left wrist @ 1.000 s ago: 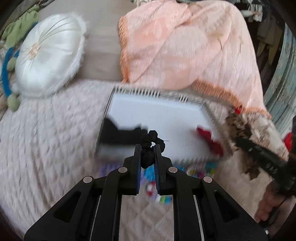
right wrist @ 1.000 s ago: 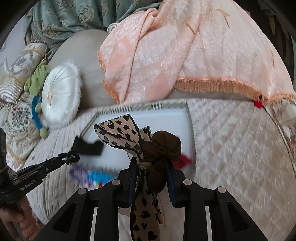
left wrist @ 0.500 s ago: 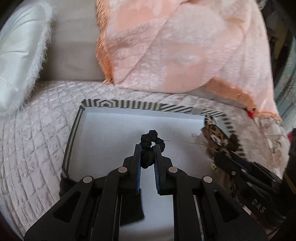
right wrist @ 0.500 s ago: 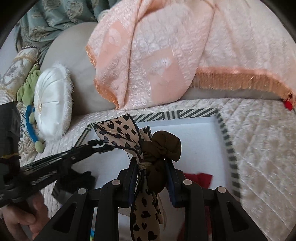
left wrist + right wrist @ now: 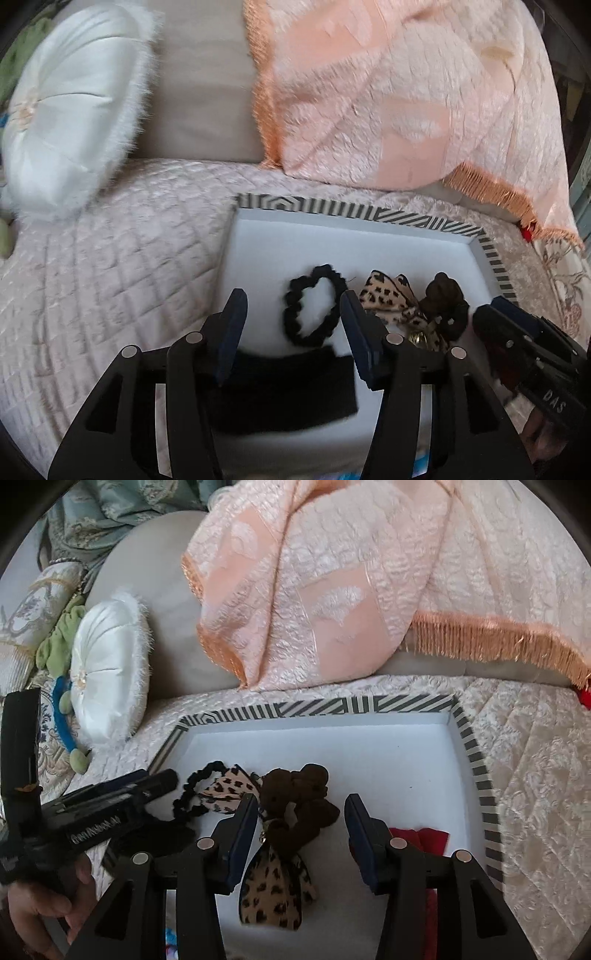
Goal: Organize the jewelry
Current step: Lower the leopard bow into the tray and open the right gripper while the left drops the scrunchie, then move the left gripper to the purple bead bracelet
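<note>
A round white satin cushion with a fuzzy fringe (image 5: pixel 70 107) is sitting at the upper left of the left wrist frame, leaning against a grey-beige upholstered backrest (image 5: pixel 201 92). A peach textured blanket with orange fringe (image 5: pixel 332 583) is draping across the upper right, while a pale quilted bedspread (image 5: pixel 110 266) is spreading beneath. A green and blue plush toy (image 5: pixel 62 672) is lying at the left edge of the right wrist frame.

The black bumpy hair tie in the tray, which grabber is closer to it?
Left. The left gripper sits open right around the black hair tie. The right gripper is open over the brown scrunchie with the leopard bow, beside the tie.
</note>
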A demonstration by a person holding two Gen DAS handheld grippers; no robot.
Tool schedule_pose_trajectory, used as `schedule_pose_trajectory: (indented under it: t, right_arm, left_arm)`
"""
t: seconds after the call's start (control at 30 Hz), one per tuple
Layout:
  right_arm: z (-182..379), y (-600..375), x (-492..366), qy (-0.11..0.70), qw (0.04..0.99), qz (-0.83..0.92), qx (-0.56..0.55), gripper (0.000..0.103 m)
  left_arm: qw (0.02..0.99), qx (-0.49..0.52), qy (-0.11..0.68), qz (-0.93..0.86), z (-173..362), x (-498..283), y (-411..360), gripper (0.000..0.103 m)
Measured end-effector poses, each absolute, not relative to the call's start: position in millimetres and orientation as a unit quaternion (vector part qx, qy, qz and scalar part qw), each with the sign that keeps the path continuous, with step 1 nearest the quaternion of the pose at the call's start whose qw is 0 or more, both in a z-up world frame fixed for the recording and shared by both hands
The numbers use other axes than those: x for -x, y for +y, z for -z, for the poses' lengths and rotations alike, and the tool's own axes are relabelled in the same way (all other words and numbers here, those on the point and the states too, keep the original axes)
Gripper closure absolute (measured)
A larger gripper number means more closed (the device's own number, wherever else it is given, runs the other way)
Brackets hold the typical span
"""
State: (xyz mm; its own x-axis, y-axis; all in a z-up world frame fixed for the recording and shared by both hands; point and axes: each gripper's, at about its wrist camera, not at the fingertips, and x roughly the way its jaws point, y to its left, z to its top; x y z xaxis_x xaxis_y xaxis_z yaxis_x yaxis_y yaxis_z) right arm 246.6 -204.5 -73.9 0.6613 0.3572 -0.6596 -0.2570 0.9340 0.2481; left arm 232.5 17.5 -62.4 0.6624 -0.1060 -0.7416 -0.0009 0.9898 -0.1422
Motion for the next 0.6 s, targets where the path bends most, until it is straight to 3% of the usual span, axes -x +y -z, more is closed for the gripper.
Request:
schedule_pose_trajectory:
  t: [0.2, 0.37, 0.43, 0.6]
  right_arm:
    - [55.8, -223.1, -199.0, 0.351, 0.920, -0.163, -0.070, 0.056]
    - [48.5, -241.3, -143.0, 0.340, 0.926, -0.151, -0.070, 0.055]
    - [55.0, -245.6, -122.7, 0.354, 0.922, -0.141, -0.064, 0.049]
    - [92.9, -265.9, -90.7, 0.429, 0.892, -0.118, -0.081, 0.049]
  left_arm:
    - [0.916, 0.078, 0.391, 0.037, 43.8, -164.5, 56.7, 0.051]
    - [0.910, 0.047, 0.407, 0.054, 67.7, -118.9, 64.2, 0.050]
    - [0.903, 0.041, 0.424, 0.058, 86.1, -109.9, 64.5, 0.050]
    - [0.893, 0.054, 0.443, 0.046, 110.0, -115.5, 67.0, 0.050]
